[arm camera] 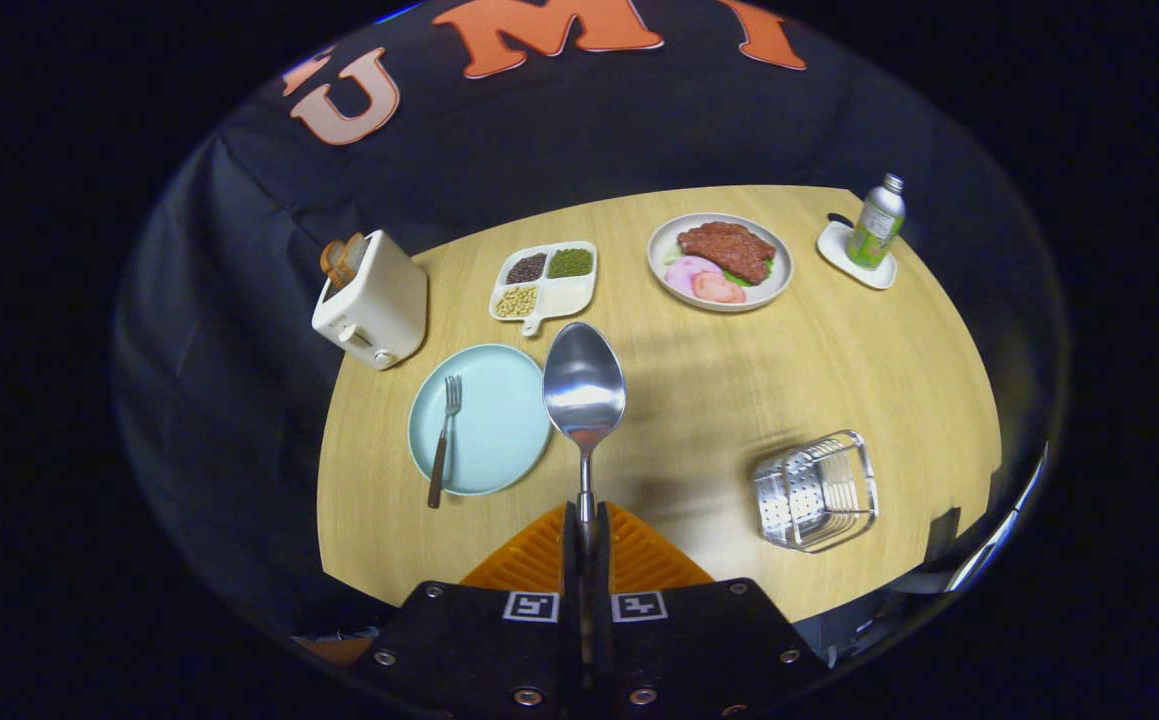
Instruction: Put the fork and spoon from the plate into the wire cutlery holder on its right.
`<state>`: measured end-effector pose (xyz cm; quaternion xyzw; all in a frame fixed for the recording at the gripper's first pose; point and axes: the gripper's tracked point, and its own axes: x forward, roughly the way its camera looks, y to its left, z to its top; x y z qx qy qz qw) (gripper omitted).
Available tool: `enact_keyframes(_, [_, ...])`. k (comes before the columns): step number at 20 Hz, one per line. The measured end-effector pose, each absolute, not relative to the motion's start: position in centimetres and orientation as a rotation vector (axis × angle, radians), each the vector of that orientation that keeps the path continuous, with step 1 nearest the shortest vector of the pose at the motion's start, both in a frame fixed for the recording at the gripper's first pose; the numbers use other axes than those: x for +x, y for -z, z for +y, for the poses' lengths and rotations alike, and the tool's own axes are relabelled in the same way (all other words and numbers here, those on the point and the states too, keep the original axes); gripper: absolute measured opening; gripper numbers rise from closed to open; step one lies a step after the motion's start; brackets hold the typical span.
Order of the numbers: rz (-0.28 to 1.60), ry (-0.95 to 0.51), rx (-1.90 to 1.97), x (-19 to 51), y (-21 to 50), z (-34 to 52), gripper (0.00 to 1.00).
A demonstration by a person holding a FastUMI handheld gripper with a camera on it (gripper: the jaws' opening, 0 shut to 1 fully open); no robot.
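Right now my gripper (586, 525) has its jaws pressed together on the handle of the spoon (584, 388), whose bowl stands up just ahead of them, above the wooden table (739, 400). Beyond and to the left of my jaws the fork (443, 436) lies on the pale blue plate (489, 430), its handle hanging over the near rim. Well off to the right of my jaws the wire cutlery holder (817, 490) sits on the table.

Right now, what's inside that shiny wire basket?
The wire cutlery holder looks empty; its far corners are hard to see. The fork lies on the plate, and the tool grips the spoon.
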<state>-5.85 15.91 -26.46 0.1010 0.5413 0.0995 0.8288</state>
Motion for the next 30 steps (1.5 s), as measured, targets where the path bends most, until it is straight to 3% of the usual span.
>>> enact_keyframes(9, [1.201,-0.136,0.135,-8.2,27.4,5.0,0.05])
enact_keyframes(19, [1.384,-0.142,0.089,-10.4,31.7,2.5,0.05])
enact_keyframes(27, [1.379,-0.104,0.142,-8.6,32.6,1.6,0.11])
enact_keyframes(30, [1.326,-0.084,0.191,-7.2,31.7,1.5,0.09])
